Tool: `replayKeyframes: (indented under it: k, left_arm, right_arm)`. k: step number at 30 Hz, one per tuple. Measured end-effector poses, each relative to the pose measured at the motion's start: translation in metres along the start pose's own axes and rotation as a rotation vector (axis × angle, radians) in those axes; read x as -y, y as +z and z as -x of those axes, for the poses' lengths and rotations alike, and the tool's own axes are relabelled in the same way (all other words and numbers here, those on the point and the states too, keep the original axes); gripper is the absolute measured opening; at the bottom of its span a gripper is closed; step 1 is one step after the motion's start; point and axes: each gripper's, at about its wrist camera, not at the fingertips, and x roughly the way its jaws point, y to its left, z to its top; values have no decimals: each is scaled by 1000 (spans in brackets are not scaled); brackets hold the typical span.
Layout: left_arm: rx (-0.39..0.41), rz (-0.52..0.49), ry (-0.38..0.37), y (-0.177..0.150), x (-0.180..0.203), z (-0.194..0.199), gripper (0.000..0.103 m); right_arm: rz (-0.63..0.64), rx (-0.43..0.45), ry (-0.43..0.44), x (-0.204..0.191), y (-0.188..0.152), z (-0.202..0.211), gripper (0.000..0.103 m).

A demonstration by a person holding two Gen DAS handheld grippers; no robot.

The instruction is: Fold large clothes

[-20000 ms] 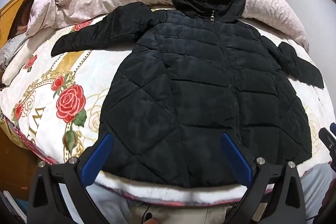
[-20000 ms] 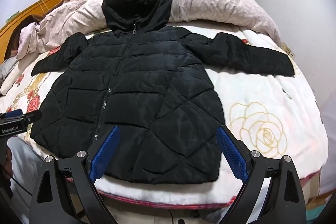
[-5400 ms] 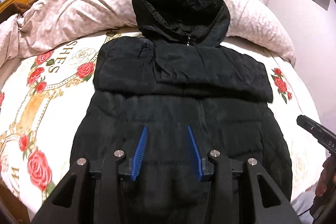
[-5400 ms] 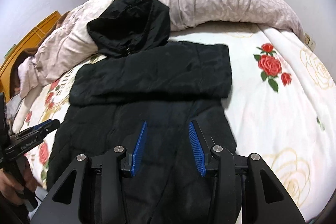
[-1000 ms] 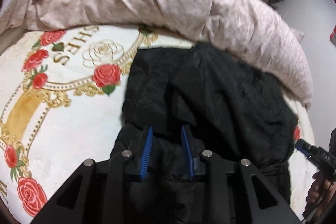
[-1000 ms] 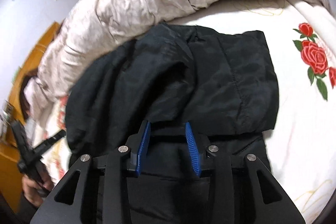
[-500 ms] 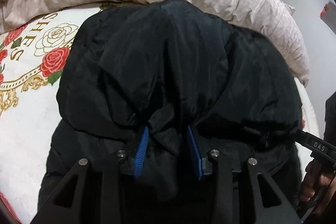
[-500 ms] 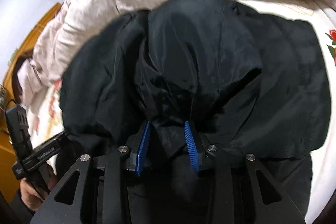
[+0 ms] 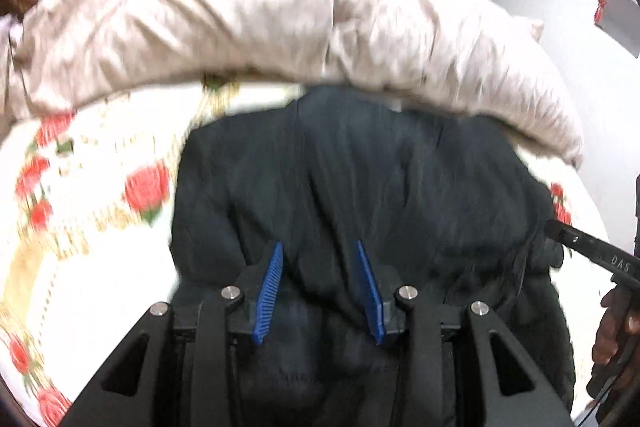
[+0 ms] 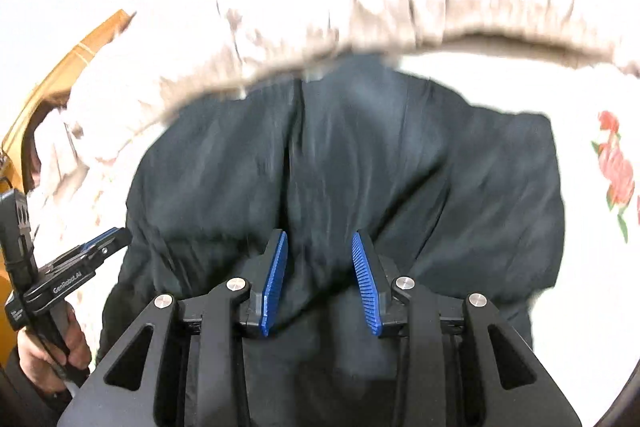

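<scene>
The black padded jacket lies on the bed with its sleeves folded in and its hood folded down over the body; it also shows in the right wrist view. My left gripper is shut on a bunch of the hood fabric, with cloth pinched between its blue pads. My right gripper is shut on hood fabric as well. The right gripper shows at the right edge of the left wrist view. The left gripper shows at the left edge of the right wrist view. Both views are motion-blurred.
A pale rolled duvet lies along the far side of the bed, just beyond the jacket. The rose-patterned bedsheet shows left of the jacket and to its right in the right wrist view. A wooden headboard is at the left.
Both grippers have pulled the hood toward me over the jacket body. The fabric has flattened and more of the duvet and the sheet beyond the jacket shows than half a second ago.
</scene>
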Motion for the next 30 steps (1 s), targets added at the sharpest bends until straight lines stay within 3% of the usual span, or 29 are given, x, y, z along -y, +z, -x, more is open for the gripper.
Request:
replayKeyframes:
  k: [3,6,8,13,16,18,20,23,26,30]
  left_arm:
    - [28,-9,24,25,-2,-17,41]
    - [-41,2,68,29,-6,-58,41]
    - [-76,14,66,20,-12,-78,41]
    - [-49,-39,85,6,-5,-84,41]
    - [-46,-11,81,14,-5,-66,40]
    - [5,-12,56,19,-3,-48,40]
    - [42,-4,16,18,2,-33,40]
    - [25,16,-52,4,12,-34,40]
    - [-57,-29,-41,-17,24,-63,41]
    - [-67,-56,-39,-31,24,-82,42]
  right_arm:
    - [-16,27,-41,12,22,-16,35]
    - [-48,-74,-120,37,21,-59,35]
    - [-52,-106,-112,53,7,-74,33]
    - [-45,-93,-130,54,1,-76,33]
    - [-52,-54,-150,47,17,-48,33]
    - [-35,22,-96,28,24,-21,33]
    - [-7,46,-36,10,24,-12,35]
    - [46,-10,21,-15,14,-32,35]
    - [63,-113,-11,-17,-4,-73,35]
    - [71,-99,-7,-7,-19,-91,34]
